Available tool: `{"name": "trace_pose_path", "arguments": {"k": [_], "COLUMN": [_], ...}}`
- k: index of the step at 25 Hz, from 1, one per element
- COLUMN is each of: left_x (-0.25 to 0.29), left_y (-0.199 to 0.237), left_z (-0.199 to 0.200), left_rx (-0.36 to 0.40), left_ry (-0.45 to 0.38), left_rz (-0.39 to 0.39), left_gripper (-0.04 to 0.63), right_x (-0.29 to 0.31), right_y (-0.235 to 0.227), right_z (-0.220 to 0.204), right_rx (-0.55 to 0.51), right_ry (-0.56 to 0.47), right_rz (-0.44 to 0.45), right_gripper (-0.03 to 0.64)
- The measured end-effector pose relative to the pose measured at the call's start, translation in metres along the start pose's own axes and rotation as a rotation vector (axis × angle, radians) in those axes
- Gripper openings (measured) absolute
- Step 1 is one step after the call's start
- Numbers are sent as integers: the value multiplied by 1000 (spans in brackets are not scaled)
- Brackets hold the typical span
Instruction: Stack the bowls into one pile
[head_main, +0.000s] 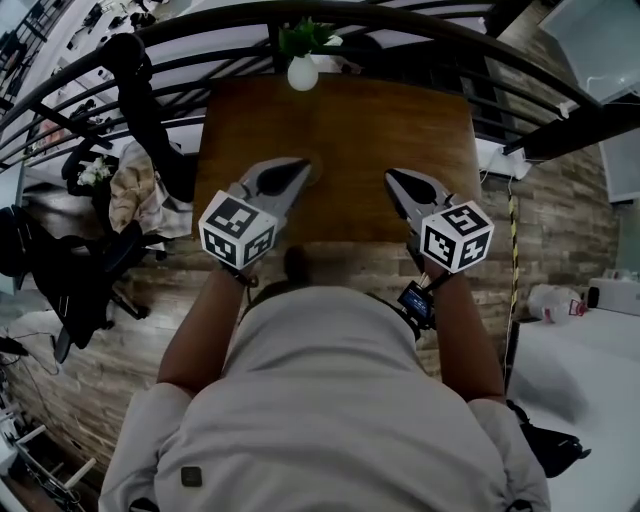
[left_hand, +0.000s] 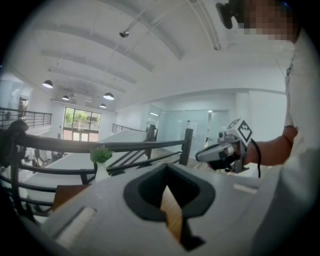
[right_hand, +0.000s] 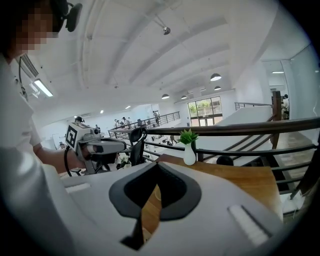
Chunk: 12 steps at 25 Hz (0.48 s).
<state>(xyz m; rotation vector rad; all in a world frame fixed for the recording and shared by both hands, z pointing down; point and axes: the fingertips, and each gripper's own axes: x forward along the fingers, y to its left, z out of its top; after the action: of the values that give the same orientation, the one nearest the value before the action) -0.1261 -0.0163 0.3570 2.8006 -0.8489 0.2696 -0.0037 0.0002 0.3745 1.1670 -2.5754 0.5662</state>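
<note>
No bowl shows in any view. My left gripper (head_main: 300, 166) and right gripper (head_main: 392, 176) hover side by side over the near half of a bare wooden table (head_main: 340, 120). Each has its jaws shut with nothing between them. In the left gripper view the left gripper (left_hand: 167, 192) has its tips together over the table wood, and the right gripper (left_hand: 220, 152) hangs to its right. In the right gripper view the right gripper (right_hand: 152, 192) is likewise shut, with the left gripper (right_hand: 102, 147) off to its left.
A white vase with a green plant (head_main: 302, 70) stands at the table's far edge, also seen as the vase (left_hand: 101, 170) and the vase (right_hand: 189, 155). A dark curved railing (head_main: 400, 20) runs behind the table. A chair heaped with clothes (head_main: 135, 190) stands at the left.
</note>
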Motion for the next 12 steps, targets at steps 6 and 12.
{"name": "trace_pose_path", "arguments": {"k": [6, 12], "left_x": [-9, -23], "left_y": [-68, -142], "left_z": [-25, -63], "left_rx": [4, 2], "left_ry": [9, 31], "left_rz": [32, 57], "left_gripper": [5, 5], "right_x": [-57, -115], "right_y": [18, 37], "right_z": [-37, -89], "right_rx": [-33, -61], "right_ry": [-25, -24], "right_rz": [36, 56], "right_gripper": [7, 6]}}
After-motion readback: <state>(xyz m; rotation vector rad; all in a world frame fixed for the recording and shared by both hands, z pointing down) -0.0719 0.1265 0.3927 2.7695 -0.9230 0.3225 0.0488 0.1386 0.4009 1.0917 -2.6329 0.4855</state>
